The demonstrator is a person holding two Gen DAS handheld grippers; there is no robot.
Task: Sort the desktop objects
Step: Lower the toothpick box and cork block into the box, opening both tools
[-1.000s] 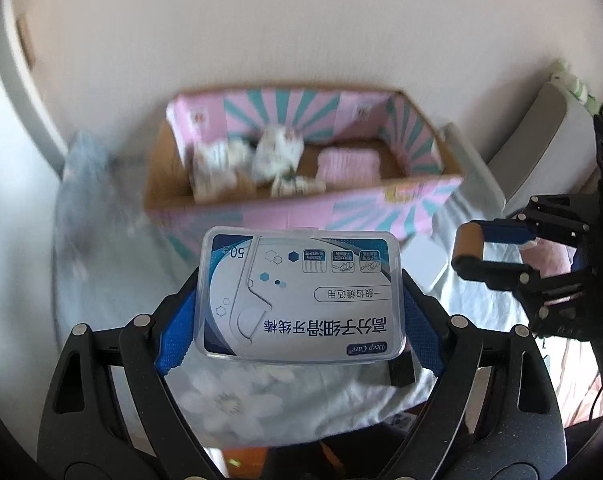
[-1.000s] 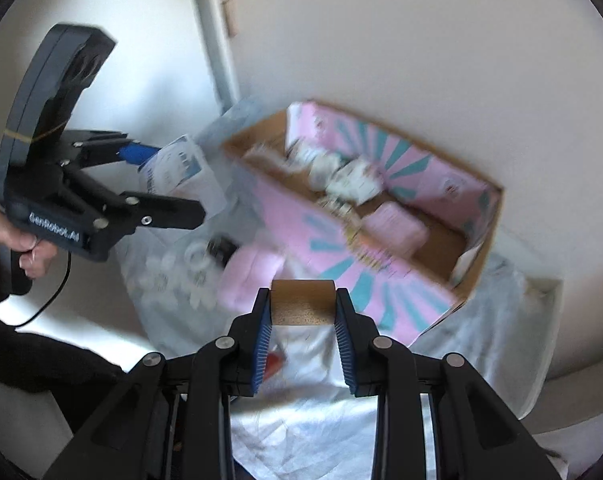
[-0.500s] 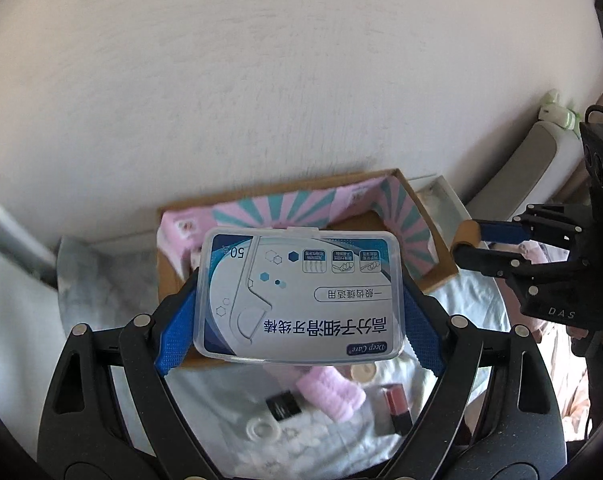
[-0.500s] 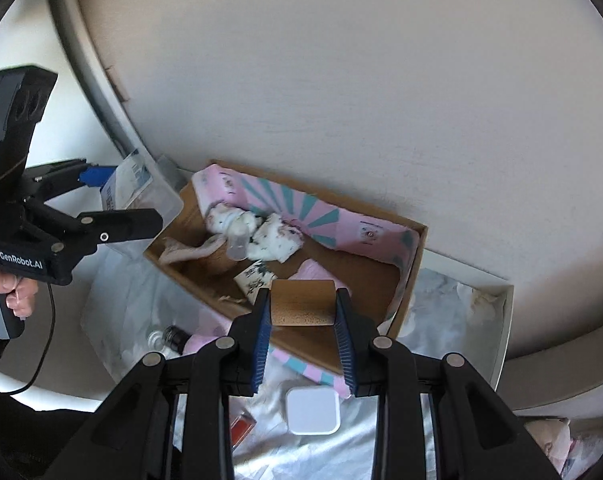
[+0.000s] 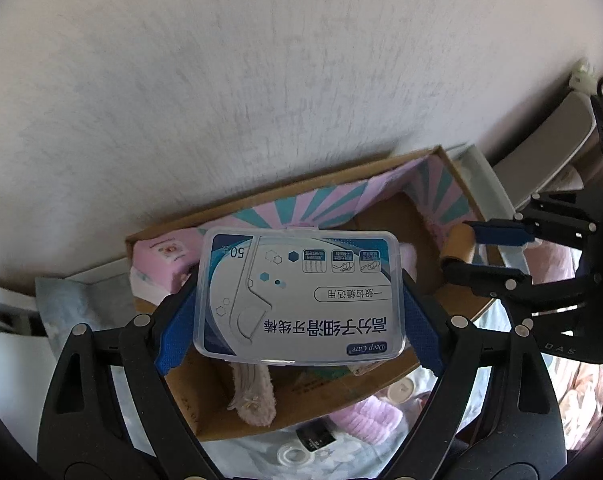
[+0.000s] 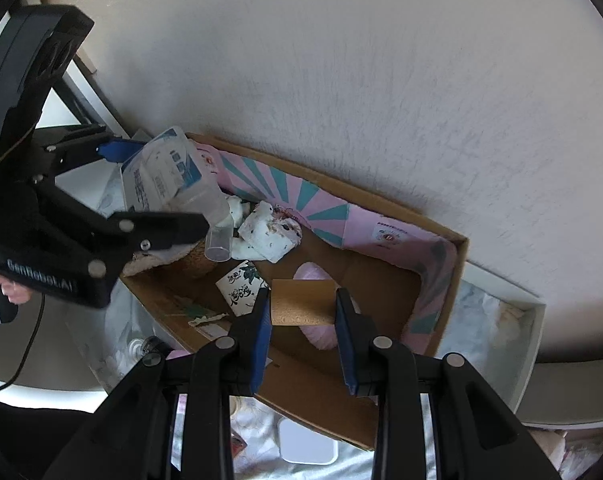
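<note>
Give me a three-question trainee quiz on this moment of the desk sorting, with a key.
1. True or false: the left gripper is empty.
2. What does the right gripper hold? A) white square case B) brown cork-like block C) pink roll
3. Fill in: both grippers hang over the open cardboard ____ with the pink and teal lining.

Key:
1. False; it clamps the clear floss pick box.
2. B, the brown block.
3. box.
</note>
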